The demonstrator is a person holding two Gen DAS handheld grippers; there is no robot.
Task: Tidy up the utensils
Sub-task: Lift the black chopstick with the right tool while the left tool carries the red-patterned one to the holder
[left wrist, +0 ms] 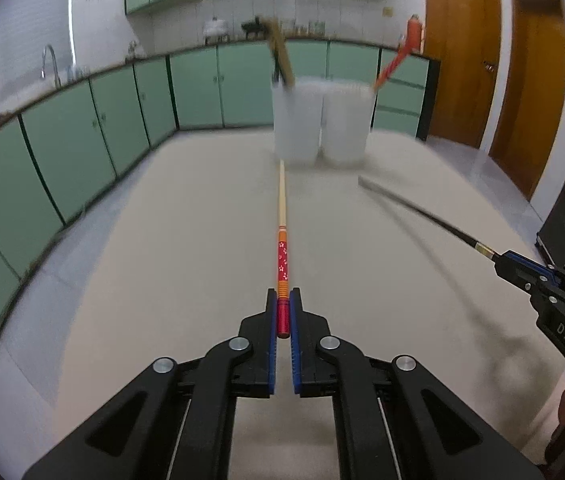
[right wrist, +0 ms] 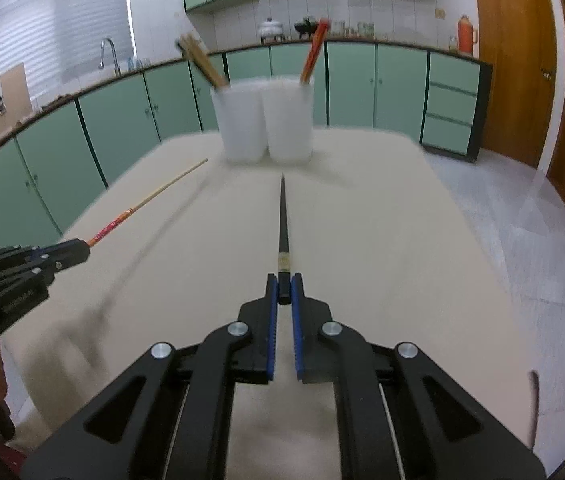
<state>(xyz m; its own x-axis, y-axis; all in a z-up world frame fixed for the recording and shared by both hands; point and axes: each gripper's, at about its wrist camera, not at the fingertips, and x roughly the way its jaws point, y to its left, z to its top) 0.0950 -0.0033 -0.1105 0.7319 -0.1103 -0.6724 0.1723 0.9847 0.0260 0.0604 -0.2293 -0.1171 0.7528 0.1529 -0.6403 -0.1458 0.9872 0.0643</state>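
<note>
In the left wrist view, the left gripper (left wrist: 283, 304) was clenched on the red end of a red chopstick (left wrist: 281, 216), whose long axis ran straight ahead, tip just short of the left of 2 white cups (left wrist: 296, 122) on the table (left wrist: 122, 280). In the right wrist view, the right gripper (right wrist: 283, 286) gripped a black chopstick (right wrist: 282, 216) likewise, its tip pointing at the right cup (right wrist: 288, 120), still apart from it.

Green cabinets (right wrist: 400, 84), wooden door (left wrist: 458, 52), faucet (right wrist: 108, 52), orange thermos (right wrist: 467, 34)
</note>
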